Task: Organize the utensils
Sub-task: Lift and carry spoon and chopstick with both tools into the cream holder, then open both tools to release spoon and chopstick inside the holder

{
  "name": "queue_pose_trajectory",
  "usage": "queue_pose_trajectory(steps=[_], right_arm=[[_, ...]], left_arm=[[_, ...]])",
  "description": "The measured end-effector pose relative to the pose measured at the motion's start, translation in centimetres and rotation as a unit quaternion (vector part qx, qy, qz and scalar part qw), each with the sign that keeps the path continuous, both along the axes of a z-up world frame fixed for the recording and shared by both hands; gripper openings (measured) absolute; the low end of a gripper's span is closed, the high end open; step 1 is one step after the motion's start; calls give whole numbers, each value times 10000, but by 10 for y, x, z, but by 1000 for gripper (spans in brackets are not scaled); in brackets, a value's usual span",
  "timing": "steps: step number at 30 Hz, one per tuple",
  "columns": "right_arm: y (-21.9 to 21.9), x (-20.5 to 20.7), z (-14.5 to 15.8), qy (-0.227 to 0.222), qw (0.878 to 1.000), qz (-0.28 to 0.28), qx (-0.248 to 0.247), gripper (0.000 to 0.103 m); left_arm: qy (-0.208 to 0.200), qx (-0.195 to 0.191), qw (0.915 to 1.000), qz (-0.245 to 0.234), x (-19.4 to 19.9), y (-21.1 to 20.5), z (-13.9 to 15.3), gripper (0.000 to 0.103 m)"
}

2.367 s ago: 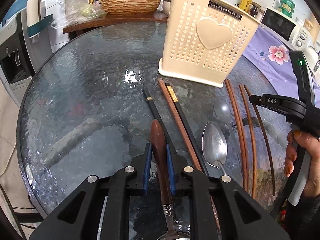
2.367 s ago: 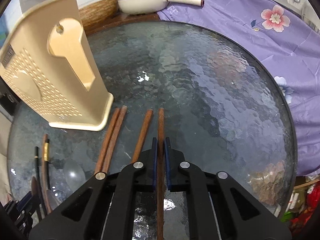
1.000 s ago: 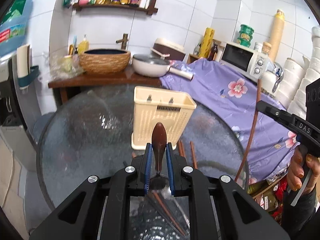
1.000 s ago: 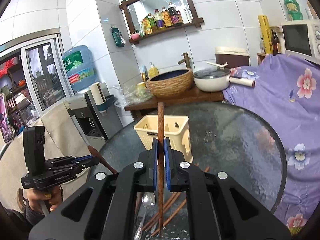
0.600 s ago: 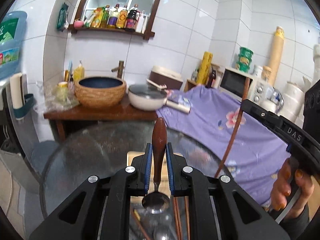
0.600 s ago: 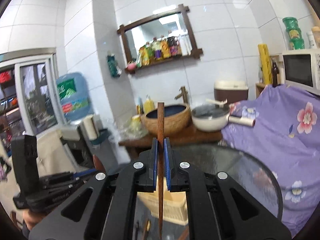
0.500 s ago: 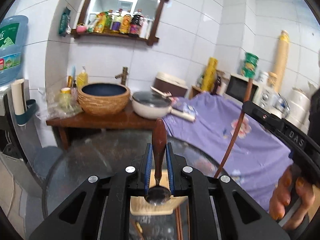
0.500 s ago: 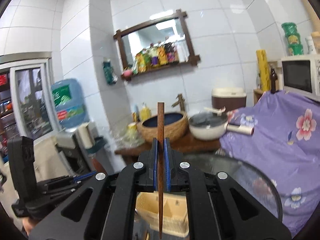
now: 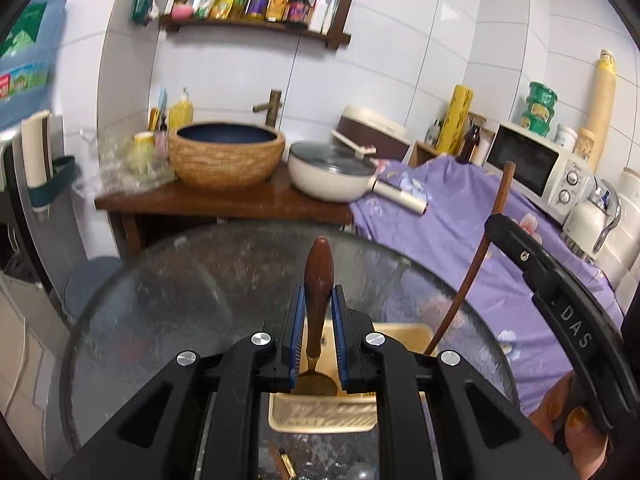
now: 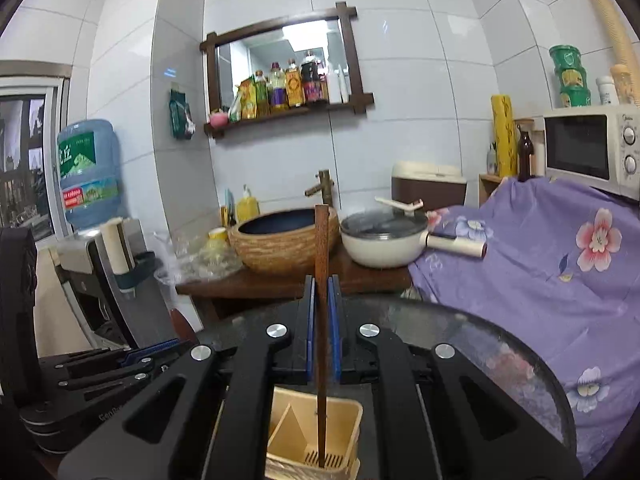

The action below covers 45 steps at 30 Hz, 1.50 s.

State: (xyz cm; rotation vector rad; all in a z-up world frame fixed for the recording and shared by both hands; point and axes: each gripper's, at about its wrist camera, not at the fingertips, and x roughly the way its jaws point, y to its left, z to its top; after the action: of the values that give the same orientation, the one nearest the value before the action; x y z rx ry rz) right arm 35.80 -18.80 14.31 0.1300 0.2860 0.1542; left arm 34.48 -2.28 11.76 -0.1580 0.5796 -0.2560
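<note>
Big round glass table (image 9: 168, 300) fills the lower half of the left wrist view, its near edge swallowed by the black gripper frame. A purple flowered cloth (image 10: 540, 264) drapes along its right side, running out of the picture. Behind, a wooden counter carries a woven basin (image 9: 227, 157) and a cream pan (image 9: 332, 176) with a lid.

Down on the glass stands the cream utensil holder (image 10: 316, 436), open top facing up, a divider inside; in both views the gripper bodies cover much of it, so only part of the rim and floor shows.

Left gripper (image 9: 318, 320): blue pads clamped snug on a wooden-handled spoon (image 9: 318, 280), handle pointing up and away, metal bowl hanging low just over the holder's opening. The bowl is dim and partly masked by the frame.

Right gripper (image 10: 322, 320): pads pinched tight on one brown chopstick (image 10: 321, 264), upright, its lower end reaching down inside the holder toward the slotted floor. Whether the tip touches bottom is hard to tell.

From the left view the chopstick leans beside the holder's rim, and the right hand (image 9: 568, 436) is cut off at the frame edge. Bottom of that view, a gold-banded stick end (image 9: 286, 466) and something rounded and shiny peek out on the glass, too blocked to name.
</note>
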Motion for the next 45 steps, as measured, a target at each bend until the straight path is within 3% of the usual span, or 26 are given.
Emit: queue_pose_trajectory(steps=[6,13,19,22,24,25,26,28,36,45], right_arm=[[3,-5,-21,105,9998,-12,-142,2],[-7,-4,-33,276,9996,-54,21,2],[-9,-16,-43,334,9994,52,-14,3],[-12,-24,-48,412,9991,15,-56,3],[-20,-29,-52,564,9984,-63,31,5],[-26,-33,-55,671,9976,-77,128,13],[-32,-37,-58,734,9970,-73,251,33],[-43,-47,-63,729,9963,-210,411,59],[-62,-79,-89,1137,9919,-310,476,62],[-67,-111,-123,1400,9895,-334,151,65]], left_arm=[[244,8,9997,49,3,4,-26,13],[475,40,9989,10,6,3,-45,13],[343,213,9992,-50,-2,-3,-47,14],[234,224,9994,-135,-11,-3,-45,26],[183,211,9996,-82,-18,1,-43,51],[112,204,9997,-22,-25,5,-42,56],[53,179,9998,6,-31,8,-41,59],[-19,113,9999,-13,-40,12,-39,60],[-206,175,9996,19,-75,19,-46,86],[154,210,9996,120,-105,33,-89,95]])
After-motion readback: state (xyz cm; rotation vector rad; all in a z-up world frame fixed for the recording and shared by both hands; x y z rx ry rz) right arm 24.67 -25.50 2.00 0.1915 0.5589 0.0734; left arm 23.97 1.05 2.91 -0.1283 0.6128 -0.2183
